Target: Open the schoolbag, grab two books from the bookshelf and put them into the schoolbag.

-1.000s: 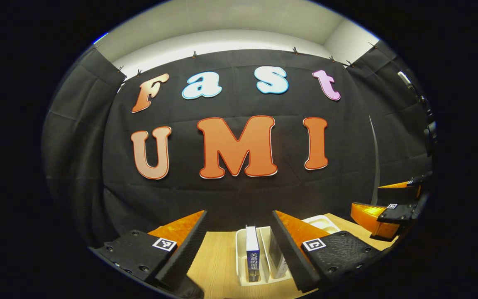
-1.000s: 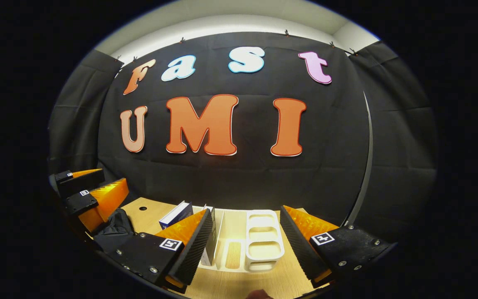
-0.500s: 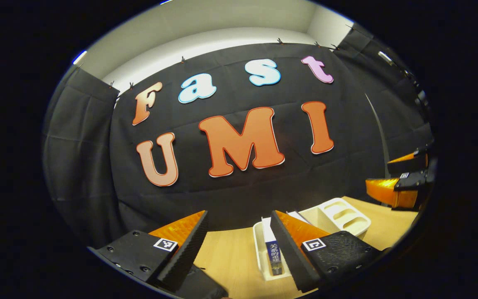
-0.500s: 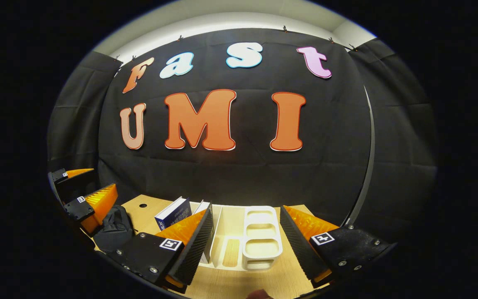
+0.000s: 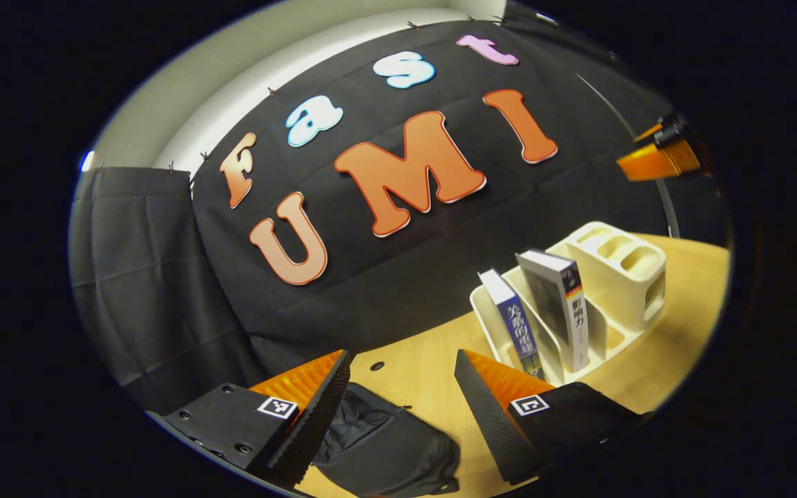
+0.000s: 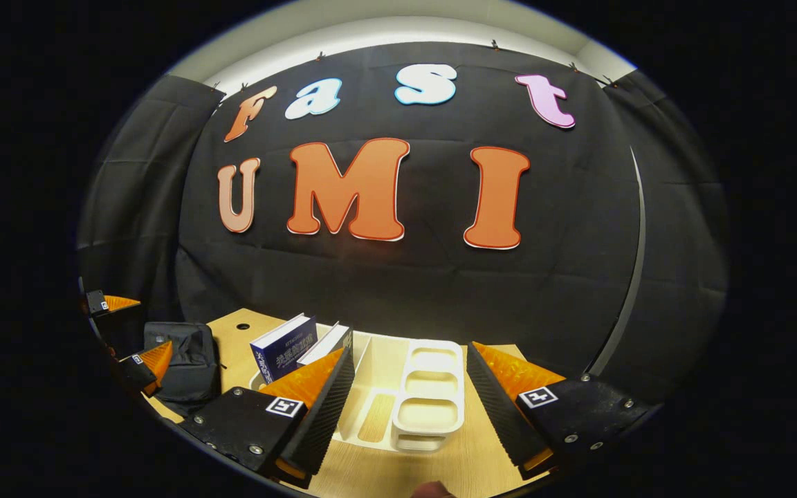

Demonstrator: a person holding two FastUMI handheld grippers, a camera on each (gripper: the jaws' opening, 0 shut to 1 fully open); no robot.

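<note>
In the left gripper view the left claw (image 5: 398,408) hangs above the wooden counter (image 5: 426,366) with its fingers spread apart and nothing between them. Just below and between them lies the dark schoolbag (image 5: 385,446), slumped flat on the near part of the counter; whether its zip is open cannot be told. To the right and farther off stands the cream bookshelf (image 5: 620,266), a desk rack with upright dividers on its left and a block of cup-like compartments on its right. Two books stand upright in the divided part, side by side: a blue book (image 5: 512,321) on the left and a grey book (image 5: 561,304) just right of it, both leaning slightly. The right claw (image 5: 658,155) shows high at the far right edge, well apart from the rack.

In the right gripper view the right claw (image 6: 409,408) is also spread open and empty, hovering over the near end of the bookshelf (image 6: 429,408). The blue book (image 6: 284,356) and the grey book (image 6: 326,342) tilt in the rack's left slots. The schoolbag (image 6: 184,360) sits on the counter (image 6: 454,463) at the far left, with the left claw (image 6: 122,339) right beside it.
</note>
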